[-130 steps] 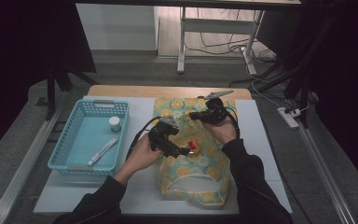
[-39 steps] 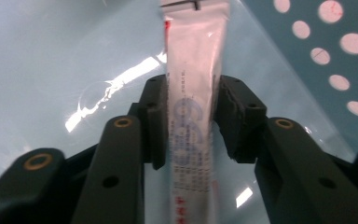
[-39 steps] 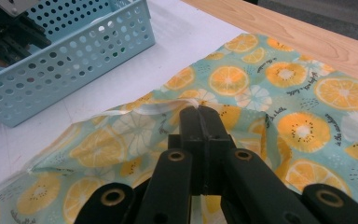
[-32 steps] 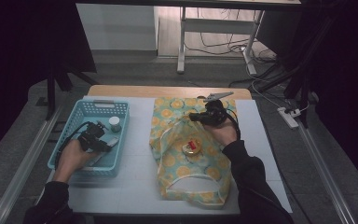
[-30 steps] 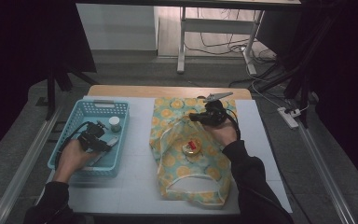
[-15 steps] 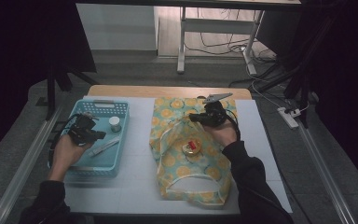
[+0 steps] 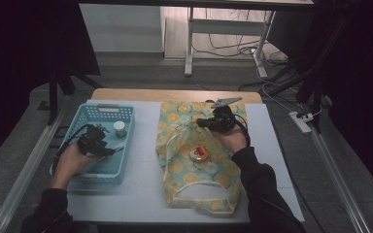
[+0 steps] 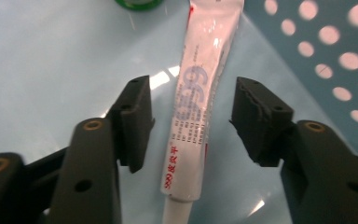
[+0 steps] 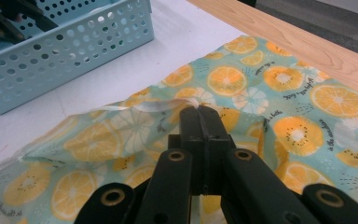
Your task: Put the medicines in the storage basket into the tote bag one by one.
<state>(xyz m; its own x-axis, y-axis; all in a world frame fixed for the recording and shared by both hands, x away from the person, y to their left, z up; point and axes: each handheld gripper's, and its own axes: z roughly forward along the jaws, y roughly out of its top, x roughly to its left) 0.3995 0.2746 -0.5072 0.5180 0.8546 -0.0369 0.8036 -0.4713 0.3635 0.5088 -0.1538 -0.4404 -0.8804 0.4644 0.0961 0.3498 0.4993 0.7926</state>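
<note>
My left gripper is down inside the blue basket. In the left gripper view its jaws have just been opening and stand apart on either side of a white tube with red print. The tube lies flat on the basket floor, and the pads do not touch it. My right gripper is shut on the pale rim of an orange-print fabric bag, holding its mouth up. A small round jar with a red and yellow lid lies in the bag's opening.
A small white-capped bottle stands in the basket's far part, and a green cap lies beyond the tube. The basket wall is left of the bag. The table's wooden far edge runs behind both.
The left gripper left the bag for the basket earlier. Over the last second it shifted slightly left and back inside the basket. The right gripper has kept its hold on the bag.
</note>
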